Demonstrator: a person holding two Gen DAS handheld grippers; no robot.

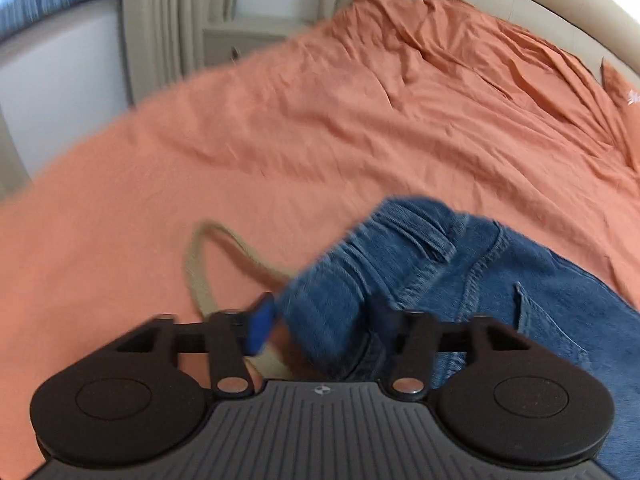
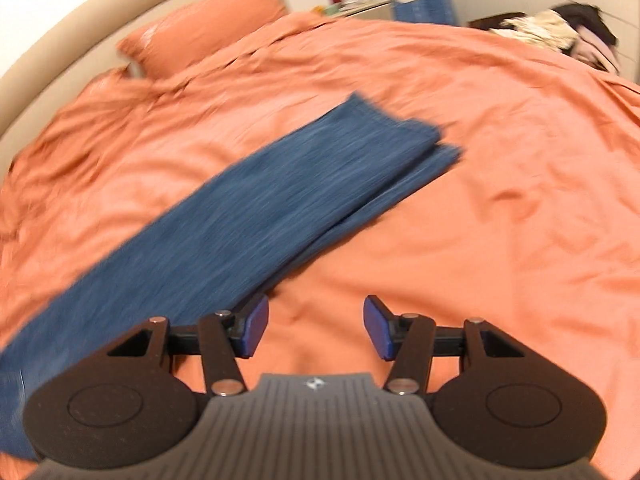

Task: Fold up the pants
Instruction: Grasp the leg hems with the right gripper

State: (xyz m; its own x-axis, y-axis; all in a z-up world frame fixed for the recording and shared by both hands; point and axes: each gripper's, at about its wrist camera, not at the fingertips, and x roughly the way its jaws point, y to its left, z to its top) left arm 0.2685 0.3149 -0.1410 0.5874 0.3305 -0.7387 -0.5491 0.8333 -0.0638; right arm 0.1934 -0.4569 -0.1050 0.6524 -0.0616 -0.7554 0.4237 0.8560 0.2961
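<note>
While your left claw [image 1: 320, 328] hangs over the jeans [image 1: 440, 272] waistband on the orange bed [image 1: 280, 140], its jaws stand apart with denim between them; your right claw [image 2: 316, 328] gapes empty beside the stacked legs

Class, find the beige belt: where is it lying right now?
In the left wrist view, the beige belt loops on the orange bedspread, just left of the jeans' waistband.

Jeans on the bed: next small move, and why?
Probably bring the open right gripper forward to the leg hems: the jeans lie with legs stacked but full length, its jaws hold nothing, and the left gripper sits at the waistband.
</note>
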